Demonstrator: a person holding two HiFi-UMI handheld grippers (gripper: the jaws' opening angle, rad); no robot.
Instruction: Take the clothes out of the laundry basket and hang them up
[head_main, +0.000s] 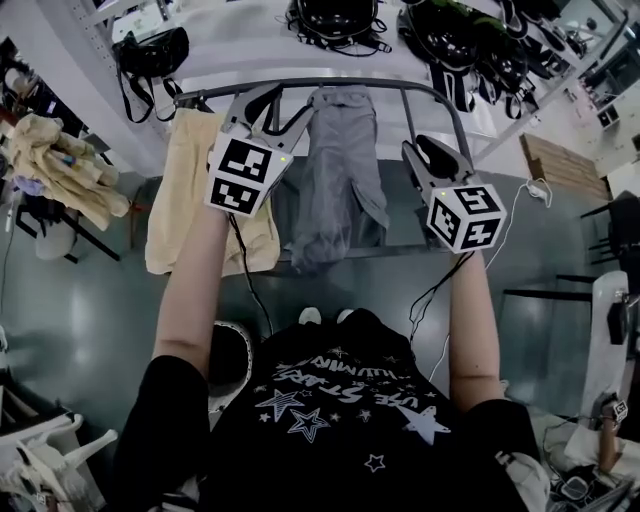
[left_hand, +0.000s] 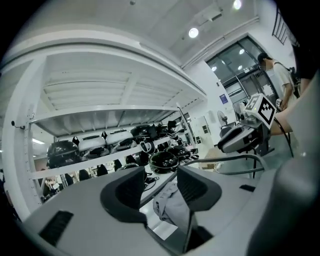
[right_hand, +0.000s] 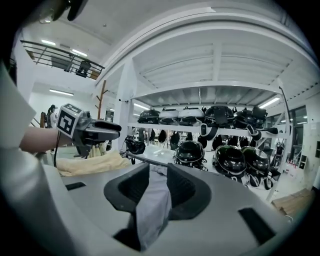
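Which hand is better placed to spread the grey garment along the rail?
Right, probably: the right gripper has its fingers clamped on the grey garment over the rail; the left gripper has fingers apart, clamping nothing.

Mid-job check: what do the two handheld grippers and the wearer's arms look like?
The left gripper and right gripper are light grey moulded shells with dark jaw pads. Each carries a white cube of black square markers, left cube and right cube, and trails a thin black cable. The arms are bare below the short sleeves of a black star-printed T-shirt.
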